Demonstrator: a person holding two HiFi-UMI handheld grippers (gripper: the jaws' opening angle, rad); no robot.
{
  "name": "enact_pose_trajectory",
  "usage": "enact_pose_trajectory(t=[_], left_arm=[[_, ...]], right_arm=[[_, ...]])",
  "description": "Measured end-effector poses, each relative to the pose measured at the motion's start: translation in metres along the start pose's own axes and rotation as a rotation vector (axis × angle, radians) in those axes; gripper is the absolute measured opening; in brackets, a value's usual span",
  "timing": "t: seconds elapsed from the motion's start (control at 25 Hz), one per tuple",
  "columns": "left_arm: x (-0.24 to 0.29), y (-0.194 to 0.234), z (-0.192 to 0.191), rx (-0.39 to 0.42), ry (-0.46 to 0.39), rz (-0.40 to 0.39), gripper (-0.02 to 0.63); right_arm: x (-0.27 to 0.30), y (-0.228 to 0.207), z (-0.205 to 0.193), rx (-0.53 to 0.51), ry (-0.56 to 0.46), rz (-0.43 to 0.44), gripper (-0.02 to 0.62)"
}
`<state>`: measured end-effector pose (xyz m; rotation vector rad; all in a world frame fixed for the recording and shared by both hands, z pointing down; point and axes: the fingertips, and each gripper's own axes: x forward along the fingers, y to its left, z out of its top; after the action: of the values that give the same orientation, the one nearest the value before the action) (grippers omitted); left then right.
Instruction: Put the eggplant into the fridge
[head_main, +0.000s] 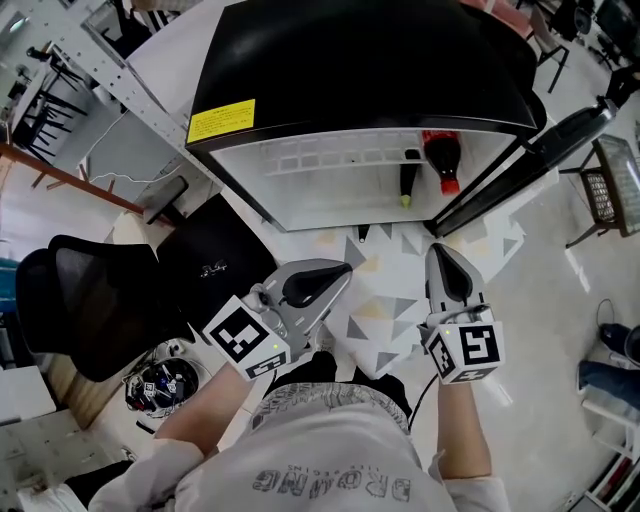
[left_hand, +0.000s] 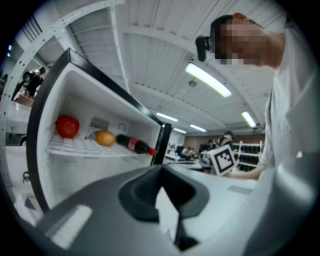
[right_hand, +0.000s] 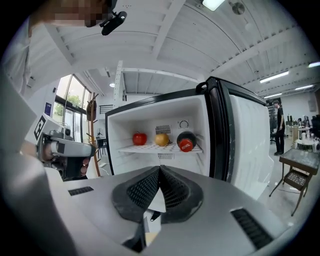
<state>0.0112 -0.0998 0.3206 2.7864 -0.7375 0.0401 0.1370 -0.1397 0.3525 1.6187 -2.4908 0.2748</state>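
Grippers: left gripper (head_main: 343, 270) and right gripper (head_main: 438, 252), grey shells, ribbed dark pads pressed together, nothing between.
Fridge (head_main: 360, 60): boxy, glossy black top, white inside, door swung wide.
Eggplant (head_main: 408, 182): slim, dark, green-tipped, inside Fridge, just left of glossy bottle (head_main: 443, 160).

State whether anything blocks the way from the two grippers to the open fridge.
Nothing visible does. The door of the fridge stands open, and only floor lies between its opening and the shut, empty left gripper and right gripper.
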Motion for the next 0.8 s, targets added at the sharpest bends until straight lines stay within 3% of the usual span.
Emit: enact_pose_trajectory(t=[0.8], left_arm=[[0.003,-0.009,0.002,0.005,-0.008,-0.003,0.006]], right_arm=[[-0.029,0.011,0.012,-0.017,-0.009,0.038,0.003]])
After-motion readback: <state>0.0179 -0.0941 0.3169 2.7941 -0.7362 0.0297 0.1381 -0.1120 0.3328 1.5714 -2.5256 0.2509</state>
